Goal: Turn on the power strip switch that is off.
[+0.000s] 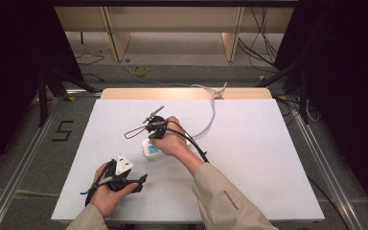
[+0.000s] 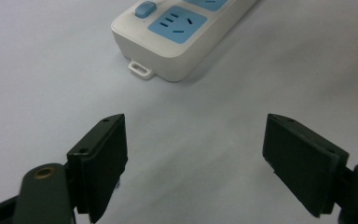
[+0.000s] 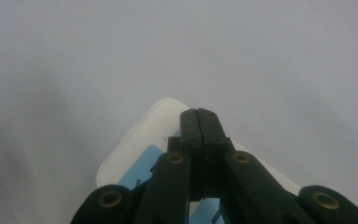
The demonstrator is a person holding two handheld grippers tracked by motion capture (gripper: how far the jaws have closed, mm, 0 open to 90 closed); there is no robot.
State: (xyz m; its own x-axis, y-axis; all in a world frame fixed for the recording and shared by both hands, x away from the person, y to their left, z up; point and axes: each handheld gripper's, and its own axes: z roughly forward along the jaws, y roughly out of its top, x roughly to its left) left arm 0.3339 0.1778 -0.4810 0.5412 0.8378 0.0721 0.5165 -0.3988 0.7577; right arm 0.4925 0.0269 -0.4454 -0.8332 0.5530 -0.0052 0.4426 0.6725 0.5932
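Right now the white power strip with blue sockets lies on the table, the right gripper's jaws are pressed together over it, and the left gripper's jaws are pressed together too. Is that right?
Not quite. The left gripper has its jaws wide apart, with nothing between them; the left gripper view shows this. The rest holds: the power strip lies on the table, and the right gripper has its jaws pressed together over it.

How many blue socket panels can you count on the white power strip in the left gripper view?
2. One complete panel sits near the closest end of the power strip, beside the blue switch; a second is cut by the top edge. More may be hidden.
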